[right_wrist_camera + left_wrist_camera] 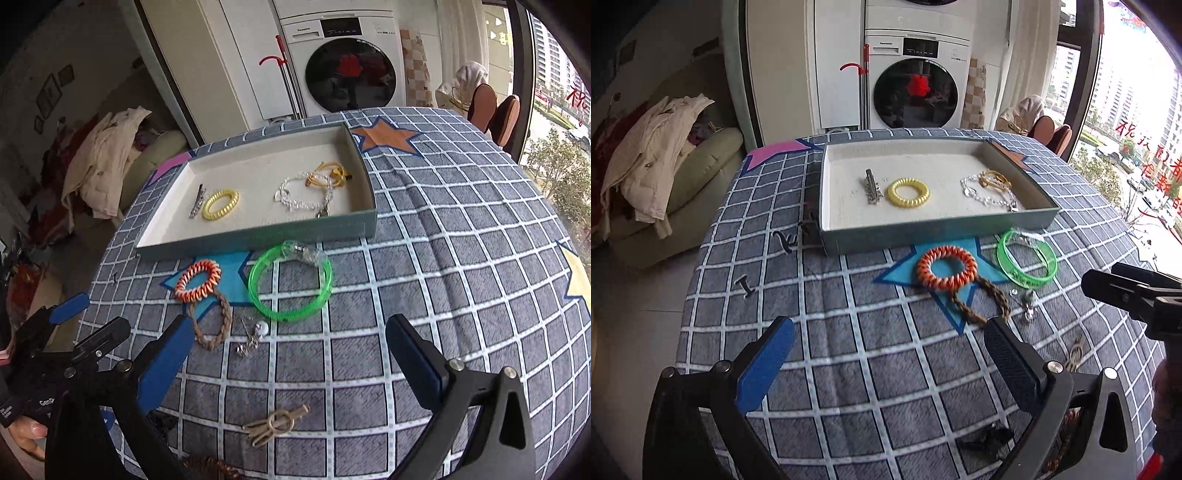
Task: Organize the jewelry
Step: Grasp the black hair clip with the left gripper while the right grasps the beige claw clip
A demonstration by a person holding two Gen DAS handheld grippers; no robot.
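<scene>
Sorting was only partly done at this point. Inside the shallow tray (934,236) lay a metal hair clip (871,186), a yellow coil ring (908,192), a silver chain (991,194) and a yellow cord piece (995,179) at its far right corner. On the checked cloth (849,332) just in front of the tray there were pieces left to collect: an orange coil ring (946,267), a green bangle (1027,262) with a clear bit at its rim, a brown braided loop (214,325) touching the orange ring, and a small silver trinket (251,338) beside a white bead. Nearer me lay a tan knotted piece (275,424), and something dark and something coppery sat at the bottom edge, too cut off to name.

I had both tools empty. The left gripper (886,369) hung over bare cloth with its jaws spread wide, nothing between them. The right gripper (291,358) was the same, pads well apart, with the silver trinket and braided loop just ahead of its left finger.

I judged I was between picks, choosing the next piece. The right gripper looked best placed for the green bangle: I would need to push forward, drop one pad inside the hoop and one outside, pinch the rim, then lift it over the tray's near wall. The thin trinket looked harder to grasp.
</scene>
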